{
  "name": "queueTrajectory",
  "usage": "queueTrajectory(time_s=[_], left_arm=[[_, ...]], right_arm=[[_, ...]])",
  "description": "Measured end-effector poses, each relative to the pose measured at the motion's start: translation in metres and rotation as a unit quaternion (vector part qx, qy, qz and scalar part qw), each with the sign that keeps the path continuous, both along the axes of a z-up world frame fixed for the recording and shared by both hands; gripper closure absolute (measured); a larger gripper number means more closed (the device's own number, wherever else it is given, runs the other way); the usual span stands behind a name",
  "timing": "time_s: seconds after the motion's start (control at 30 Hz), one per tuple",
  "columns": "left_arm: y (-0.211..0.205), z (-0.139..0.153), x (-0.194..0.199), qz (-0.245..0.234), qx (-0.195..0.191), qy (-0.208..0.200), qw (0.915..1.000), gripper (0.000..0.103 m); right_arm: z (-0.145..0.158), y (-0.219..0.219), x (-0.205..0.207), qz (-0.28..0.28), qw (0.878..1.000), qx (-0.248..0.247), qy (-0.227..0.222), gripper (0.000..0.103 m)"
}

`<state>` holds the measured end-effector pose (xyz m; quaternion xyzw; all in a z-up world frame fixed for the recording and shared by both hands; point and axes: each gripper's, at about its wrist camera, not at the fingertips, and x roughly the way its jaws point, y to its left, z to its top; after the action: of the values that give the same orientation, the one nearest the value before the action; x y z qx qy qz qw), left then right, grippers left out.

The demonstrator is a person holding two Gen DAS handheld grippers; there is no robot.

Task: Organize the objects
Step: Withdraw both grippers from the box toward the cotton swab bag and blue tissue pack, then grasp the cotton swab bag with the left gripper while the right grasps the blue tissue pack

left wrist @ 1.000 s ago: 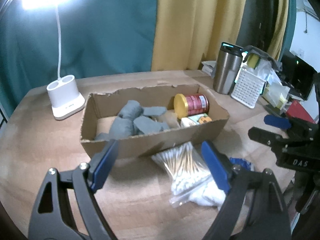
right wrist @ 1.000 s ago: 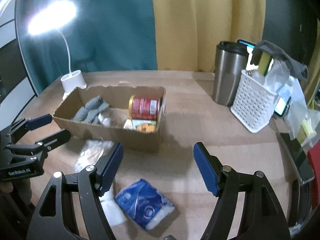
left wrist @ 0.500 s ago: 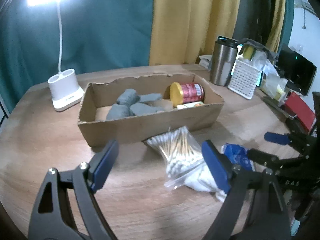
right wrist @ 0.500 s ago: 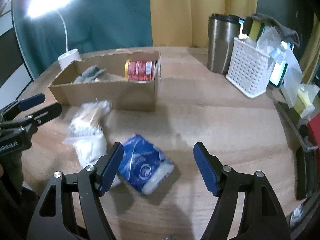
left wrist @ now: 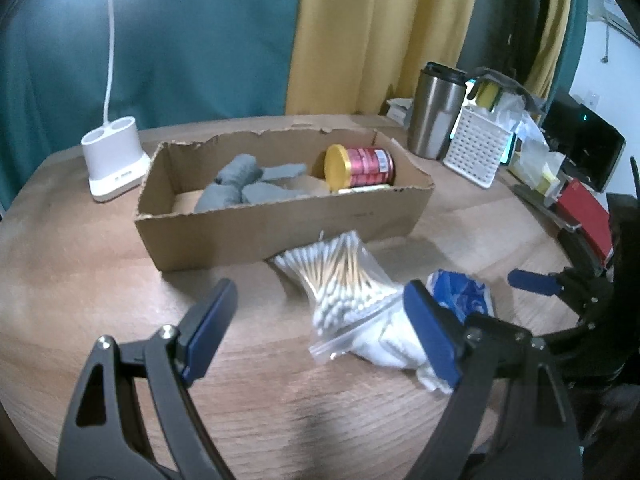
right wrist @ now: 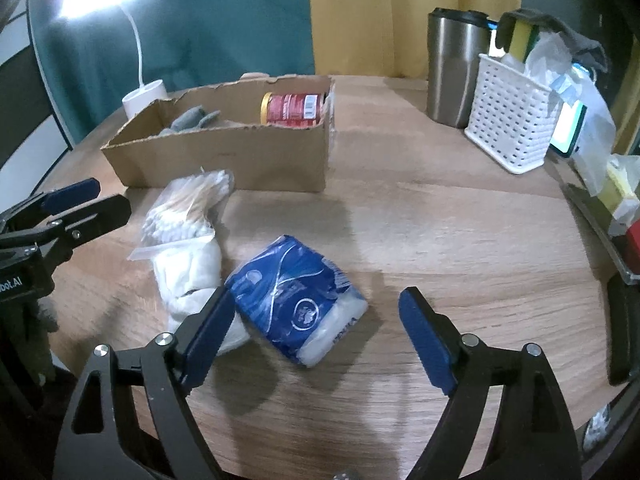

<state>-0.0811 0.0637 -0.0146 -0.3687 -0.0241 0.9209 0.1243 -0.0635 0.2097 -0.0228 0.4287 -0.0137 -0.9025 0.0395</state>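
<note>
Blue pads of the right gripper stand wide apart and empty over the tissue pack, which lies flat on the table touching the left pad, its long axis running diagonally from near right to far left. The left gripper, equally open and empty, faces the swab bag just short of the box. Only the left view shows the grey cloth filling the box beside the can; the right view alone shows the pack whole.
</note>
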Motion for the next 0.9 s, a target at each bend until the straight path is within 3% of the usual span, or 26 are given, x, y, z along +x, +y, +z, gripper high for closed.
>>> queueTrajectory(time_s=[0.37,0.9], left_arm=[[0.012,-0.008,-0.012,-0.005,-0.007,-0.016,0.9998,0.017],[0.029,-0.027,-0.049,0.016,-0.018,-0.054,0.9982,0.017]], right_arm=[[-0.017,0.006,-0.013,0.002,1.000,0.011,-0.015,0.017],[-0.017,0.032,-0.026,-0.004,1.000,-0.014,-0.015,0.017]])
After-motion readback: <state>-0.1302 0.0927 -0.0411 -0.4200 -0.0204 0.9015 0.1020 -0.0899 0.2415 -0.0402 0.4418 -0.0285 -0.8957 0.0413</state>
